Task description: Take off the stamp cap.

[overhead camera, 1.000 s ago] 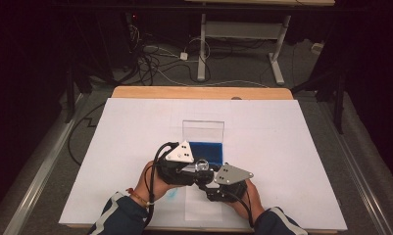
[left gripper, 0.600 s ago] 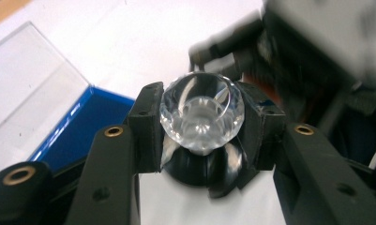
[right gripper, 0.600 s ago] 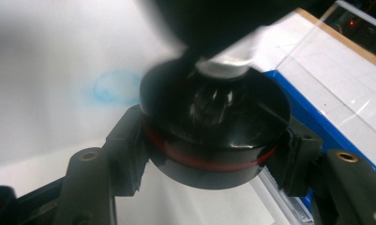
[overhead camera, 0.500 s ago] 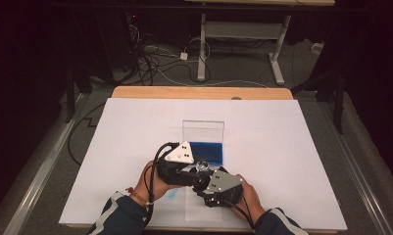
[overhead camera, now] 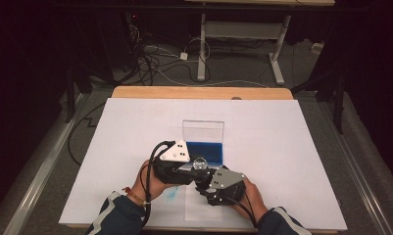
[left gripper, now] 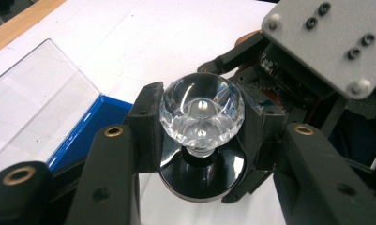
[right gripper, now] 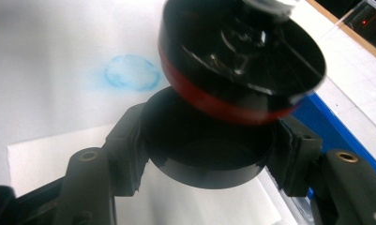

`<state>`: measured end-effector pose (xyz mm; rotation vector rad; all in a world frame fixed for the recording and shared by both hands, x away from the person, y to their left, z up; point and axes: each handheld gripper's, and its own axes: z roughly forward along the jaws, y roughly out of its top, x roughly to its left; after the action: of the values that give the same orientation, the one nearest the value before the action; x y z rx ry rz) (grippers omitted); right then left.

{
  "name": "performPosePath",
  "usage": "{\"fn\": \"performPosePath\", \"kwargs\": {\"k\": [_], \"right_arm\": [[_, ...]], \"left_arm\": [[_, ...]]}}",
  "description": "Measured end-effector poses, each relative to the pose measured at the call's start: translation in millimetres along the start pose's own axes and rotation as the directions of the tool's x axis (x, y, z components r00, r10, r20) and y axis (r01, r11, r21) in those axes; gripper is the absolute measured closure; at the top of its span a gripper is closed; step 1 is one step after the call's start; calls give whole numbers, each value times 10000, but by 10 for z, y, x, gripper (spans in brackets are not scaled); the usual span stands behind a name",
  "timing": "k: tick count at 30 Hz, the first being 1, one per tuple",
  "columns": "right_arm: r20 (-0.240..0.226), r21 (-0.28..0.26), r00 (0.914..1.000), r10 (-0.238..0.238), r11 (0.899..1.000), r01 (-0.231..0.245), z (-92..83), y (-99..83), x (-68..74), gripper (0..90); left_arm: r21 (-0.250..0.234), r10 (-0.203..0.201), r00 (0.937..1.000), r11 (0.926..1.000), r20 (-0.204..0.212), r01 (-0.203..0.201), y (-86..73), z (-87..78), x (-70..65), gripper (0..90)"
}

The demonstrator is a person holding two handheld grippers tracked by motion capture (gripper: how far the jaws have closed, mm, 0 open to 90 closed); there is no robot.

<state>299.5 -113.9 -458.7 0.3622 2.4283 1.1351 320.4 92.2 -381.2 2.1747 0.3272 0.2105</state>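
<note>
Clear faceted glass first: your left gripper is clamped on the knob of a lid, one pad on either side of the crystal, the black disc hanging below it. In the high view that knob sits just in front of the blue box, between your two hands.

Centre: the lid, with a red band round its underside, is lifted and tilted, its low edge toward the stain side, its high edge toward the blue box. It hangs just above the jar's mouth, offset up and toward the box; whether it touches the rim I can't tell.

Right: your right gripper is closed round the black jar, pads on opposite walls, mouth facing up at the lid.

The move turns on axes. The jar's axis runs up toward the lid; the lid's axis leans off it. Judged from here, you level the left wrist and bring the lid back over the rim before lowering.

Blue smudge on the white sheet, beyond the jar.
</note>
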Motion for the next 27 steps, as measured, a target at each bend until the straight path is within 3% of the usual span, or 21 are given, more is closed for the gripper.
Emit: {"fn": "performPosePath", "kwargs": {"k": [27], "right_arm": [[612, -285, 9965, 563, 9981, -547, -463, -109, -265, 390]], "left_arm": [[-130, -383, 9981, 9992, -474, 377, -83, -152, 143, 542]]}}
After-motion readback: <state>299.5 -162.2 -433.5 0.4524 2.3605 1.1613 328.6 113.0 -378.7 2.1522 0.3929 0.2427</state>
